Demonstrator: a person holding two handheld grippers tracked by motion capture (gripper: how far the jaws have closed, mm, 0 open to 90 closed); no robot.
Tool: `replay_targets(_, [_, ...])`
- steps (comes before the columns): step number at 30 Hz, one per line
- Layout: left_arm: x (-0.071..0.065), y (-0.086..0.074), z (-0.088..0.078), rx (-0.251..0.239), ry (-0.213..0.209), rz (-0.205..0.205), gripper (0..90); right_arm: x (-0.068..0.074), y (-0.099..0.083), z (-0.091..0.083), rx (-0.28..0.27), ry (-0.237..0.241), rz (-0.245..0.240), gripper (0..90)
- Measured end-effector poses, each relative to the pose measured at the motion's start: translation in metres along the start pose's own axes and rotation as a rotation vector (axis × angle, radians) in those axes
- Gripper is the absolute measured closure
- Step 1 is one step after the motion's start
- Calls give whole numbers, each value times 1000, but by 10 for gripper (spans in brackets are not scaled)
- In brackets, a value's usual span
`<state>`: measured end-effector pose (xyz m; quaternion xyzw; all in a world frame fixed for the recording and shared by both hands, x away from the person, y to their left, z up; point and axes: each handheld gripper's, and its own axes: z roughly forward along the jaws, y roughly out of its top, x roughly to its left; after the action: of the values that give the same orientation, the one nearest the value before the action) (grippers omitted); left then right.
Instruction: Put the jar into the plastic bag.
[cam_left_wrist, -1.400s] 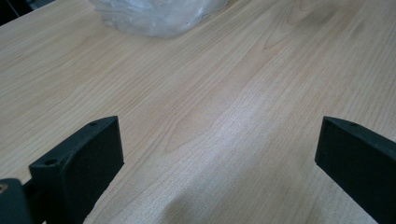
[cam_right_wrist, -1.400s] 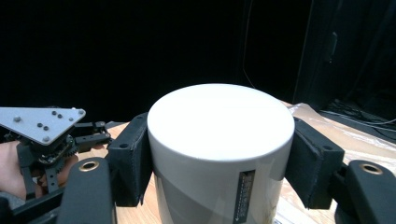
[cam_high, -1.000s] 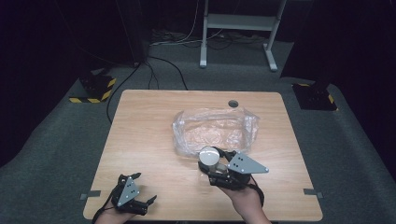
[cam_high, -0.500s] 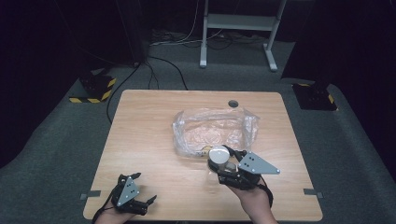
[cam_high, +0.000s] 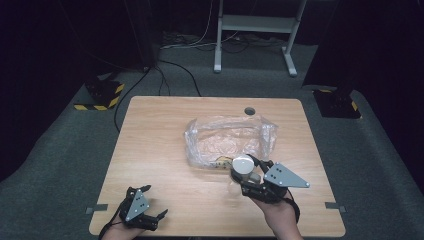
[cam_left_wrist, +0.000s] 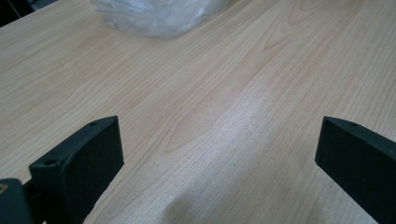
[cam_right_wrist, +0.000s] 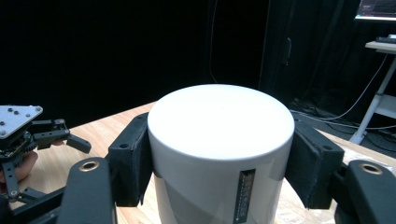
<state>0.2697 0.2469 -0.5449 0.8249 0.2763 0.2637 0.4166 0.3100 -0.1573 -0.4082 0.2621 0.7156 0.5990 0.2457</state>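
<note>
A pale wooden desk (cam_high: 165, 150) carries everything here, with a round cable hole (cam_high: 249, 111) near its far edge. The largest thing on it is a crumpled clear plastic bag (cam_high: 227, 137), lying right of centre; something small and yellowish sits inside near its near edge, too blurred to name. Just near of the bag, the right gripper (cam_high: 250, 176) is clenched around a white cylindrical container (cam_high: 243, 165), its two padded jaws pressed against opposite sides just below the flat top; in the right gripper view the container (cam_right_wrist: 219, 154) stands upright with a small dark label strip down its side. Whether its base rests on the desk or is lifted clear of it cannot be told. The container looks rigid and smooth, probably plastic and fairly light, so it may slip or twist in a loose hold; a firm squeeze across the straight wall, as now, seems the soundest place. The bag, by contrast, is thin, soft and slippery and would collapse under any pinch. The left gripper (cam_high: 145, 216) rests at the near left corner of the desk, well apart from the rest, its jaws spread wide with only bare wood between them.
</note>
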Motion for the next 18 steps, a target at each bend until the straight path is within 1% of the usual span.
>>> replay_targets(5, [1, 0, 0, -3, -1, -8, 13, -2, 1, -3, -6, -11, -4, 330])
replay_targets(10, [0, 0, 0, -3, -3, -4, 12, -6, 3, -6, -16, -30, -1, 329])
replay_targets(12, [1, 0, 0, -5, -1, -9, 13, -7, 4, -8, -21, -39, 1, 330])
replay_targets(18, [0, 0, -1, -7, -3, -5, 13, -10, 7, -9, -31, -40, 13, 330])
